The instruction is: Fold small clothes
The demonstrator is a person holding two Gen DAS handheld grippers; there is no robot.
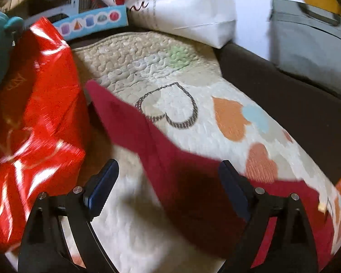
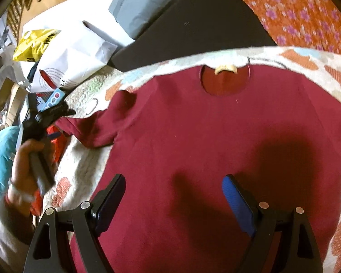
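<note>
A dark red T-shirt (image 2: 216,141) lies spread on a cream quilt (image 2: 84,159) printed with hearts, its round neck opening at the far side. One short sleeve (image 1: 129,118) stretches out to the left. My left gripper (image 1: 169,170) hovers open above that sleeve, and nothing sits between its blue pads. In the right wrist view a hand holds the left gripper (image 2: 54,116) at the sleeve's tip. My right gripper (image 2: 174,186) stands open over the shirt's lower body, pads clear of the cloth.
A shiny red bag (image 1: 34,118) crowds the quilt's left side. A white paper bag (image 1: 188,6), a light blue toy box (image 1: 91,22) and a grey bag (image 1: 311,45) stand behind. A dark mat (image 2: 193,29) and an orange floral cloth (image 2: 295,11) lie beyond the quilt.
</note>
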